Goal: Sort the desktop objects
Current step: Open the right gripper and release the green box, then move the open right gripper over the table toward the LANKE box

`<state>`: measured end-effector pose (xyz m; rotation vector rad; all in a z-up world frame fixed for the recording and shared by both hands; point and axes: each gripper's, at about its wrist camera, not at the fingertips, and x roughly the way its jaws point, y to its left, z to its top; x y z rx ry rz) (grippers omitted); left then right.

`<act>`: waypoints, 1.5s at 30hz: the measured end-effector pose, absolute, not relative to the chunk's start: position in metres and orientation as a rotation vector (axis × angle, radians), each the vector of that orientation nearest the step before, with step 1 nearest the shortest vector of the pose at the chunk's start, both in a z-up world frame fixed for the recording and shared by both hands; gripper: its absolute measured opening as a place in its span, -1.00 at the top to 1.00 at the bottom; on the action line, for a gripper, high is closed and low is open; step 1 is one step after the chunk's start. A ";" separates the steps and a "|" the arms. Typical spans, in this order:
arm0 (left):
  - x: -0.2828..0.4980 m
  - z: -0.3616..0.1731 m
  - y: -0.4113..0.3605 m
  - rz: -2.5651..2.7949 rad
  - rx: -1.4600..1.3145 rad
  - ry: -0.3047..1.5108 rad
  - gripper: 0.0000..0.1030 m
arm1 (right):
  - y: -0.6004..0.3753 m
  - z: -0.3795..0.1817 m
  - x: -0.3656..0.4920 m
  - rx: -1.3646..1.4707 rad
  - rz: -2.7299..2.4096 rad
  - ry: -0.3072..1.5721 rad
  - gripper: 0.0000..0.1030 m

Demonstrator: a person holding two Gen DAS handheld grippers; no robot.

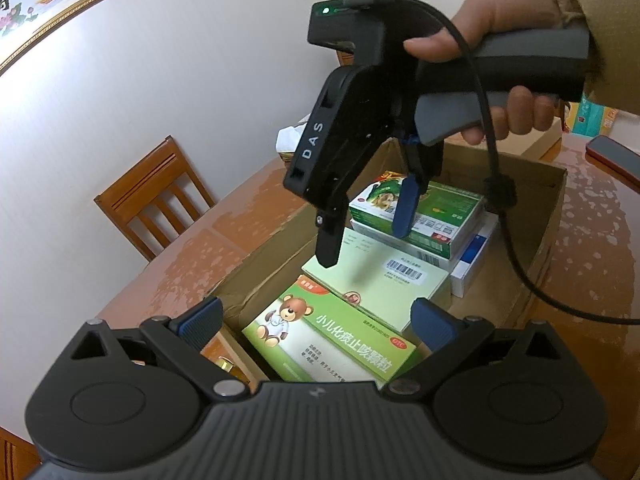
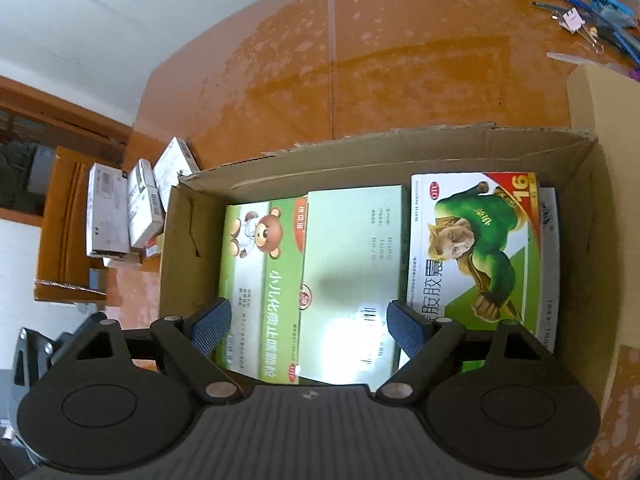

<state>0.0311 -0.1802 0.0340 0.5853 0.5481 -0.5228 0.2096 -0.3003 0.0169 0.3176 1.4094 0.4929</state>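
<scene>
An open cardboard box [image 1: 560,208] [image 2: 180,240] on the wooden table holds several medicine packs. A green pack with a bear [image 1: 328,340] [image 2: 256,264] lies at one end. A pale green pack [image 1: 376,280] [image 2: 352,248] overlaps it. A pack with a green muscle figure [image 1: 424,212] [image 2: 472,248] tops a stack at the other end. My right gripper [image 1: 365,242] [image 2: 309,328], held by a hand, hangs open just above the pale green pack with nothing between its fingers. My left gripper [image 1: 316,324] stands open over the near end of the box, holding nothing.
A wooden chair [image 1: 156,196] stands by the wall. A phone [image 1: 616,156] lies past the box. Small white packs [image 2: 120,212] sit on a surface beyond the table edge. Pens and clips [image 2: 592,20] lie at the far corner, and a tan carton [image 2: 608,120] adjoins the box.
</scene>
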 end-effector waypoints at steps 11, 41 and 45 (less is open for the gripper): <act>0.030 0.035 -0.177 -0.519 0.579 0.548 -0.95 | -0.282 0.005 0.220 0.247 0.399 1.412 -0.74; 0.029 0.038 -0.172 -0.506 0.561 0.547 -0.95 | -0.285 0.002 0.216 0.262 0.306 1.411 -0.83; 0.028 0.039 -0.171 -0.505 0.564 0.540 -0.95 | -0.283 -0.001 0.212 0.253 0.296 1.417 -0.83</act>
